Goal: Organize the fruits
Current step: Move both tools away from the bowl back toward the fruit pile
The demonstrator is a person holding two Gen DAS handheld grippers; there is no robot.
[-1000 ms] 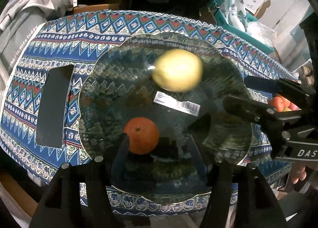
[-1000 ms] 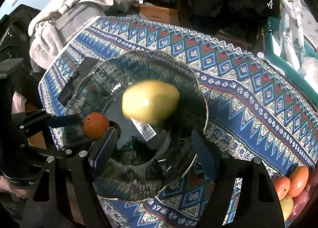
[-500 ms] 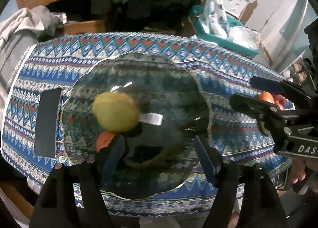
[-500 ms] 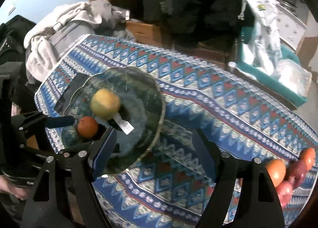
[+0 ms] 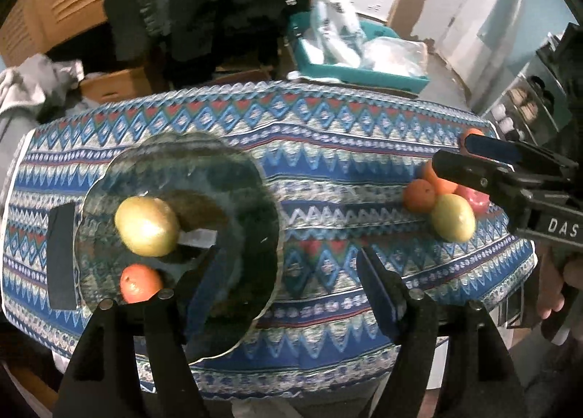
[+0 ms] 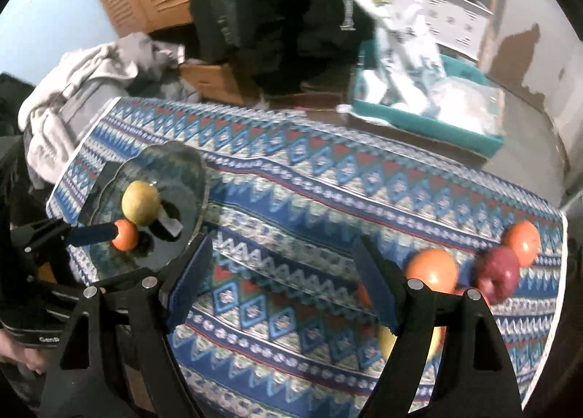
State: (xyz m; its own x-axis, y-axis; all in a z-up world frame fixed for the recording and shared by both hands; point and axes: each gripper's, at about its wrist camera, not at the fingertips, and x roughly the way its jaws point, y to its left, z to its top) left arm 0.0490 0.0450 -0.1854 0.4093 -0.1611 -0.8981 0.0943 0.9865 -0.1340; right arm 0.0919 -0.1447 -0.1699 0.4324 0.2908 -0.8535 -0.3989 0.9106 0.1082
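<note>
A glass plate (image 5: 233, 177) (image 6: 171, 166) lies at the left of the patterned table. On it a yellow fruit (image 5: 145, 226) (image 6: 140, 203) rests beside a small orange (image 5: 140, 283) (image 6: 125, 234). My left gripper (image 5: 291, 290) hangs open and empty above the plate's right rim. My right gripper (image 6: 280, 283) hovers over bare cloth with its jaws opening and nothing between them. At the table's right end a pile of fruit holds oranges (image 5: 421, 195) (image 6: 431, 270), a yellow fruit (image 5: 453, 217) and a red apple (image 6: 501, 272).
A flat black object (image 5: 62, 257) lies on the cloth left of the plate. A white label (image 5: 196, 237) sticks to the plate. Beyond the table are a teal tray (image 6: 419, 122) with plastic bags, a cardboard box and a heap of grey clothes (image 6: 91, 90).
Both grippers rose and drew away to the right of the plate, bringing the fruit pile into view. The yellow fruit rolled left to rest by the orange. The left jaws widened.
</note>
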